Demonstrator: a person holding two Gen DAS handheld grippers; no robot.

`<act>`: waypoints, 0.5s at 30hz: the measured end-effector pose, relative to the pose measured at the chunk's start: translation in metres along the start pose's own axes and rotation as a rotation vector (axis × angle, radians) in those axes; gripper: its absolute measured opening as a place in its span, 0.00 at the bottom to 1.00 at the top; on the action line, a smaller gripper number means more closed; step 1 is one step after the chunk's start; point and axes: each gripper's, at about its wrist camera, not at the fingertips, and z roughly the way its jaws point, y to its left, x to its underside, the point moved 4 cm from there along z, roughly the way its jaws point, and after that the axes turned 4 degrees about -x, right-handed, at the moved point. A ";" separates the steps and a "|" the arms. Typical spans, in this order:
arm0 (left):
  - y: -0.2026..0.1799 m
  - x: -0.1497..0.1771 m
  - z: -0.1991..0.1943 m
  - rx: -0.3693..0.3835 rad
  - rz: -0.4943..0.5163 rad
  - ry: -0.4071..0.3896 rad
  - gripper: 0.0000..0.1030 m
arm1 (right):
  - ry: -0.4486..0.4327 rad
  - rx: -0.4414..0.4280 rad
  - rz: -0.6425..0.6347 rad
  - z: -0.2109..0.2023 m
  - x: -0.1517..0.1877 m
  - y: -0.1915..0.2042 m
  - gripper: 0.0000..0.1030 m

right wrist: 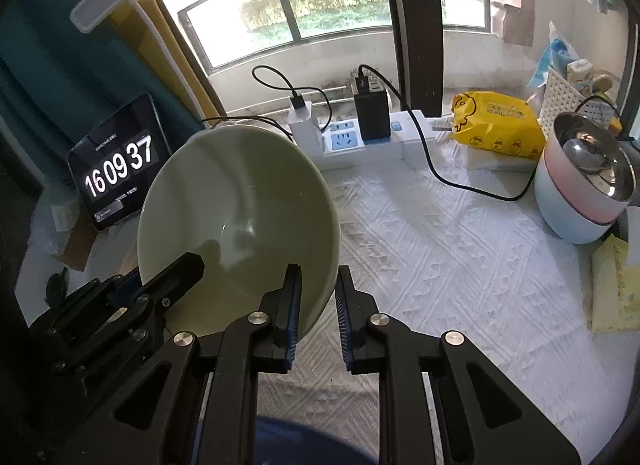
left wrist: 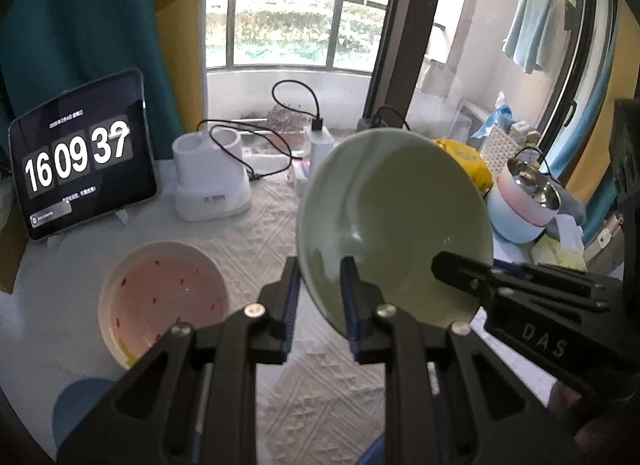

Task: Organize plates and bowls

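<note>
Both of your grippers are clamped on one pale green bowl [left wrist: 394, 225], each pinching an opposite side of its rim. In the left wrist view your left gripper [left wrist: 320, 305] sits at lower centre with its blue pads closed on the bowl's left edge, one finger outside the wall and one inside, while the right gripper [left wrist: 460, 269] reaches in from the lower right onto the far rim. In the right wrist view the same grip is mirrored: the right gripper [right wrist: 318, 307] bites the bowl's lower right rim, and the left one comes in from the lower left. The bowl is held clear of the white quilted cloth [right wrist: 440, 257], tipped so its hollow faces both cameras. Outward from there, what matters is the pink bowl [left wrist: 164, 297], which rests on the cloth at lower left of the left wrist view, just beside your left gripper's fingers and well away from the right one. If you mean to nest the green bowl into it, the travel is toward the left-hand side, so your left hand would likely lead. The stacked pink and blue steel-lined bowls [right wrist: 584, 189] stand far off at the right edge.
</note>
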 end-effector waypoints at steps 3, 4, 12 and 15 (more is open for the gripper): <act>0.000 0.002 -0.009 0.003 0.001 -0.011 0.20 | -0.011 0.000 -0.004 -0.009 0.003 0.004 0.18; 0.000 0.002 -0.012 0.004 0.001 -0.014 0.20 | -0.014 0.000 -0.005 -0.012 0.004 0.005 0.18; -0.003 0.007 -0.034 0.012 0.002 -0.033 0.20 | -0.033 -0.002 -0.008 -0.032 0.013 0.011 0.18; -0.003 0.010 -0.040 0.015 0.005 -0.037 0.20 | -0.038 -0.003 -0.006 -0.038 0.017 0.012 0.18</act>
